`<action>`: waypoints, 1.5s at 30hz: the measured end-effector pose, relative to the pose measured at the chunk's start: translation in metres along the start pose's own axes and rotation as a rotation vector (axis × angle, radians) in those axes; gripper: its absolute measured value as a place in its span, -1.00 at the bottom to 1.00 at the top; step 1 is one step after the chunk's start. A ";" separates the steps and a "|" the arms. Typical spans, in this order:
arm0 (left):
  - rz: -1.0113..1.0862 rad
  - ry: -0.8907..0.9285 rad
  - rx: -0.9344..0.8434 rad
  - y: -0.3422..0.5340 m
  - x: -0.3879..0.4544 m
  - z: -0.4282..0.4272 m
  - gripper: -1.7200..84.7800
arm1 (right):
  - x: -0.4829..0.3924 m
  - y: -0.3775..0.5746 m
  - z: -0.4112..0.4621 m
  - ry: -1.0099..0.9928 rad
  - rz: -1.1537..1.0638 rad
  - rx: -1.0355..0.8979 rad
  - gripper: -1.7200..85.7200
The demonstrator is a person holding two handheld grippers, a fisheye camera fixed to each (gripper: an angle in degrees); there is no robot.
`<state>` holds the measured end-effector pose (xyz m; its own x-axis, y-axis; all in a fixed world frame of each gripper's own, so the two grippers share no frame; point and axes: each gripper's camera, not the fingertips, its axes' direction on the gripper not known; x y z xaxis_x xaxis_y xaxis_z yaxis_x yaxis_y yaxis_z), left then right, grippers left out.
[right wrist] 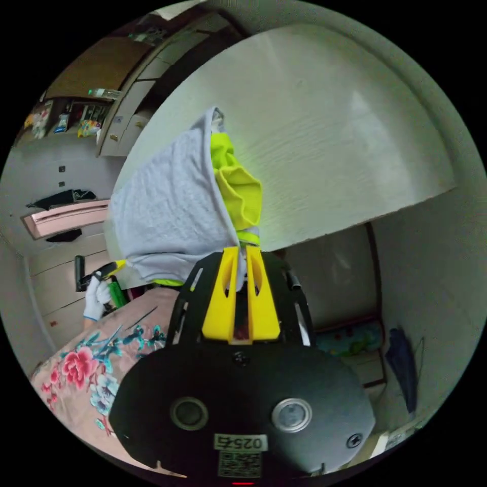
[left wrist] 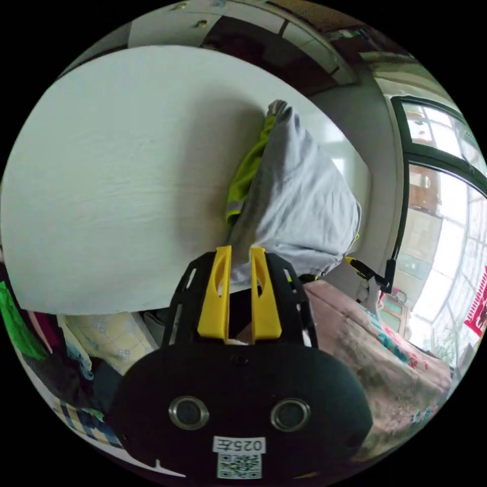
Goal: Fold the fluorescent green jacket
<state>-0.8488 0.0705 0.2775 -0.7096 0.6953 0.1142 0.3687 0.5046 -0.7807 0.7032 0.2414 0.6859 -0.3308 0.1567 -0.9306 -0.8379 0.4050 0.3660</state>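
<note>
Fluorescent green jacket (left wrist: 299, 203) is held up off the white table (left wrist: 111, 167), its grey lining turned outward and green fabric showing along one edge. In the left gripper view, the left gripper (left wrist: 240, 276) is seen with its yellow jaws nearly closed, a hem of grey cloth pinched between them. In the right gripper view, the right gripper (right wrist: 241, 274) is likewise closed on a fold of the hem. The garment is judged light, soft and limp; it will sag wherever unsupported. Hold is best kept at the hem corners, so the cloth can be laid flat near the table's edge.
</note>
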 end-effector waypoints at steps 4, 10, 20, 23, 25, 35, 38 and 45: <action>0.020 0.031 0.115 0.020 0.022 -0.031 -0.95 | -0.039 0.006 -0.037 0.124 -0.158 0.098 -0.98; 0.133 0.017 -0.178 -0.014 0.084 0.059 -0.98 | -0.141 -0.066 -0.021 0.077 -0.515 0.074 -0.98; 0.296 -0.378 -0.151 -0.179 0.139 0.073 -0.98 | -0.178 -0.175 0.032 0.338 -0.686 -0.114 -0.98; 0.317 -0.421 -0.077 -0.238 0.162 0.063 -0.98 | -0.151 -0.183 0.022 0.237 -0.524 -0.101 -0.98; 0.302 -0.443 -0.041 -0.257 0.176 0.058 -0.98 | -0.135 -0.171 0.020 0.206 -0.451 -0.077 -0.98; 0.156 -0.042 0.085 -0.137 0.123 0.033 -0.93 | -0.085 -0.088 0.038 -0.107 -0.182 -0.060 -0.98; 0.028 0.128 0.038 -0.118 0.085 0.051 -0.90 | -0.088 -0.083 0.038 -0.097 -0.197 -0.080 -0.98; 0.094 -0.036 -0.065 -0.093 0.097 0.082 -0.86 | -0.089 -0.094 0.030 -0.089 -0.261 -0.117 -0.98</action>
<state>-1.0009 0.0493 0.3107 -0.6904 0.7232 0.0192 0.4724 0.4708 -0.7451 0.8244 0.2168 0.7342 -0.0623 0.1415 -0.9880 -0.9355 0.3367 0.1072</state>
